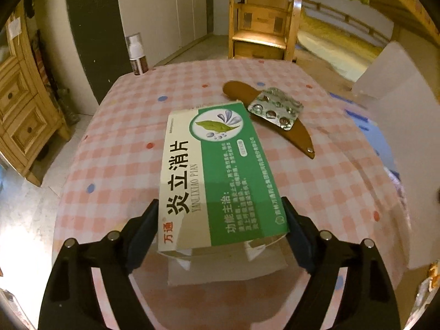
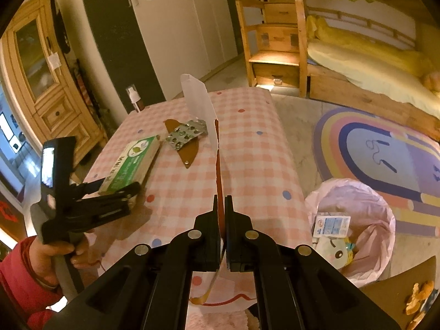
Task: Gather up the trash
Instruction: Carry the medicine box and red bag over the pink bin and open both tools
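Observation:
A green and white medicine box (image 1: pixel 214 148) lies on the pink checked tablecloth (image 1: pixel 110 151). My left gripper (image 1: pixel 220 203) straddles its near end, both pads against its long sides. The right wrist view shows the same box (image 2: pixel 132 154) in the left gripper (image 2: pixel 115 185), held by a hand in a red sleeve (image 2: pixel 52 250). My right gripper (image 2: pixel 222 200) is shut on a flat white wrapper (image 2: pixel 200 107) with an orange edge, seen edge-on above the table. A used silver blister pack (image 1: pixel 275 108) (image 2: pixel 185 134) rests on a brown leather-like strip (image 1: pixel 299 137) (image 2: pixel 189 154).
A bin lined with a pink bag (image 2: pixel 327 200) stands on the floor right of the table and holds a small carton (image 2: pixel 331 224). A white spray bottle (image 1: pixel 137 55) (image 2: pixel 134 96) stands at the table's far left corner. A wooden cabinet (image 2: pixel 55 82), a bed and a rug surround it.

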`<action>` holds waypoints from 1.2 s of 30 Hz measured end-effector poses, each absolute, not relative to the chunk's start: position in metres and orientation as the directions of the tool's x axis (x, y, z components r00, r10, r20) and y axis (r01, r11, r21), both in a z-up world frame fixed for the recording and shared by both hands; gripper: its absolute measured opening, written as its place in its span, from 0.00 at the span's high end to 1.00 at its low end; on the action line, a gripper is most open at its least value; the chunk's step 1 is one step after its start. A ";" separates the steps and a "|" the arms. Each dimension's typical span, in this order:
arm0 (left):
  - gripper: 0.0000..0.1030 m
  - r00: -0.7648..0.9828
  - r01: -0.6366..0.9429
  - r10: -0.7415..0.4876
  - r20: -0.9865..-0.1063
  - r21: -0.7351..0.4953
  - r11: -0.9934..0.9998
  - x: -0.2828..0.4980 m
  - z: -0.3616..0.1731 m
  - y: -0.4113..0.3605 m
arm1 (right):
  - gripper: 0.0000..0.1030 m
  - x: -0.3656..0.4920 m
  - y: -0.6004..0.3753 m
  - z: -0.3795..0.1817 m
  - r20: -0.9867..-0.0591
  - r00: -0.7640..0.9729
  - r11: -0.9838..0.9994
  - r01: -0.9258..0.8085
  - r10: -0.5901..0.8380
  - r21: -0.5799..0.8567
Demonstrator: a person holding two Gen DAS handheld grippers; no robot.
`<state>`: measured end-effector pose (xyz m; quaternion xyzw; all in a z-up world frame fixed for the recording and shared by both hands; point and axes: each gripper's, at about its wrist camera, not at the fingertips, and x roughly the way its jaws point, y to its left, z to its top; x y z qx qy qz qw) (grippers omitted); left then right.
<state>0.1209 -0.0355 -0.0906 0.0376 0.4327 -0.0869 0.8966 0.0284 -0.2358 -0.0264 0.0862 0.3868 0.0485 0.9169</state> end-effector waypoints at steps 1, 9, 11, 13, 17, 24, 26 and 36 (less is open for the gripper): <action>0.21 0.618 0.195 -0.138 -0.774 -0.020 0.981 0.116 -0.087 -0.031 | 0.98 0.027 -0.235 -0.025 -0.699 0.698 0.980 -0.024 0.157 0.196; 0.21 0.671 0.258 -0.252 -0.697 -0.098 0.961 0.078 -0.042 -0.009 | 0.98 0.020 -0.234 -0.020 -0.689 0.706 0.976 -0.015 0.163 0.216; 0.21 0.677 0.287 -0.278 -0.682 -0.103 0.952 0.072 -0.034 -0.016 | 0.98 0.018 -0.236 -0.019 -0.688 0.707 0.975 -0.005 0.161 0.223; 0.21 0.677 0.326 -0.311 -0.667 -0.108 0.939 0.067 -0.028 -0.028 | 0.98 0.014 -0.242 -0.018 -0.686 0.713 0.975 0.015 0.147 0.223; 0.21 0.664 0.400 -0.361 -0.654 -0.097 0.911 0.062 -0.024 -0.057 | 0.98 0.005 -0.262 -0.016 -0.679 0.727 0.973 0.071 0.102 0.222; 0.21 0.602 0.541 -0.438 -0.667 -0.062 0.839 0.062 -0.030 -0.129 | 0.98 -0.018 -0.323 -0.023 -0.679 0.734 0.947 0.224 -0.008 0.230; 0.21 0.579 0.583 -0.460 -0.673 -0.052 0.811 0.063 -0.033 -0.152 | 0.98 -0.024 -0.339 -0.028 -0.684 0.729 0.936 0.266 -0.037 0.232; 0.21 0.431 0.752 -0.528 -0.732 -0.031 0.658 0.059 -0.064 -0.263 | 0.98 -0.046 -0.425 -0.068 -0.744 0.646 0.849 0.478 -0.168 0.223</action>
